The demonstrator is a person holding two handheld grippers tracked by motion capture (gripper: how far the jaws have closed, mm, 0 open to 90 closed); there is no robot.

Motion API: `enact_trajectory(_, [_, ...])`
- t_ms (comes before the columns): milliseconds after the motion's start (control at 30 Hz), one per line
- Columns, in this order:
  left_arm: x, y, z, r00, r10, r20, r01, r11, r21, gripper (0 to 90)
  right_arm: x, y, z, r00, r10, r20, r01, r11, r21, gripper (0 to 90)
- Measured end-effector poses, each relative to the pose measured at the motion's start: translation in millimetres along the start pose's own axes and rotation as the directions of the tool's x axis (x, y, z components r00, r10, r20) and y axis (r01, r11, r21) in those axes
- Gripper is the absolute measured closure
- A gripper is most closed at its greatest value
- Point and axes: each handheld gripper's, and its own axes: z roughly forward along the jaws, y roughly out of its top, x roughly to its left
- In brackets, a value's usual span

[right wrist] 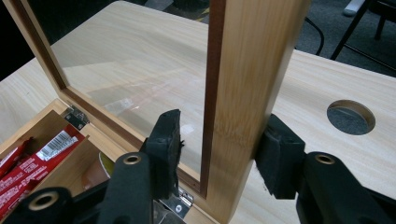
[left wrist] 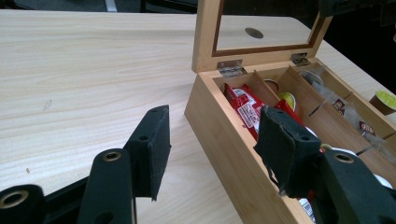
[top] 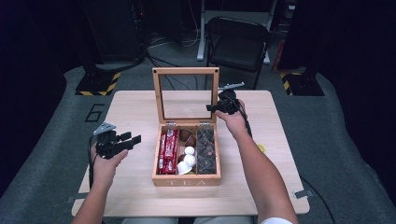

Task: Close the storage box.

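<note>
I stand at a pale wooden table (top: 135, 105) with a gripper in each hand. In the middle of the table sits a wooden tea box (top: 186, 179), and its lid (top: 186, 71) stands upright at the back, a wooden frame around a clear pane.

My right gripper (top: 217, 107) is at the lid's right-hand upright, low down, a little above the hinges. In the right gripper view that upright of the frame (right wrist: 247, 93) runs between my two black jaws. The outer pad (right wrist: 275, 156) lies against the wood. The inner pad (right wrist: 167, 144) sits on the glass side with a narrow gap left to the frame, so the jaws are around the lid but not pressing on it from both sides. A round hole (right wrist: 350, 117) in the tabletop shows beyond the lid.

My left gripper (top: 125, 141) hovers over the table to the left of the box, clear of it. Its jaws are parted and hold nothing; in the left gripper view they frame the box's near left corner (left wrist: 219, 135).

The box has three compartments. The left one holds red packets (top: 168, 150). The middle one holds small capsules (top: 187, 156), some white and some brown. The right one holds dark packets (top: 205, 151) that I cannot tell apart.
</note>
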Motion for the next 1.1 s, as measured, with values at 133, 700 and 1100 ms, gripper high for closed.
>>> enact_trajectory(133, [-0.1, 0.2, 1.7, 1.0000, 0.001, 0.000, -0.001, 1.0000, 0.002, 44.3, -1.7, -2.7, -3.6, 0.9999, -0.015, -0.003, 0.015, 1.000, -0.011, 58.2])
enact_trajectory(700, [-3.5, 3.2, 6.9, 0.9999, 0.010, 0.009, -0.010, 0.9999, 0.003, 44.5, -0.5, -9.2, -11.8, 0.9989, -0.042, 0.020, 0.042, 0.999, -0.032, 65.5])
enact_trajectory(1100, [-8.2, 4.9, 13.1, 0.9996, 0.015, 0.023, -0.016, 0.9998, 0.013, 44.5, 4.5, -15.2, -17.2, 0.9974, -0.065, 0.030, 0.067, 0.996, -0.060, 65.9])
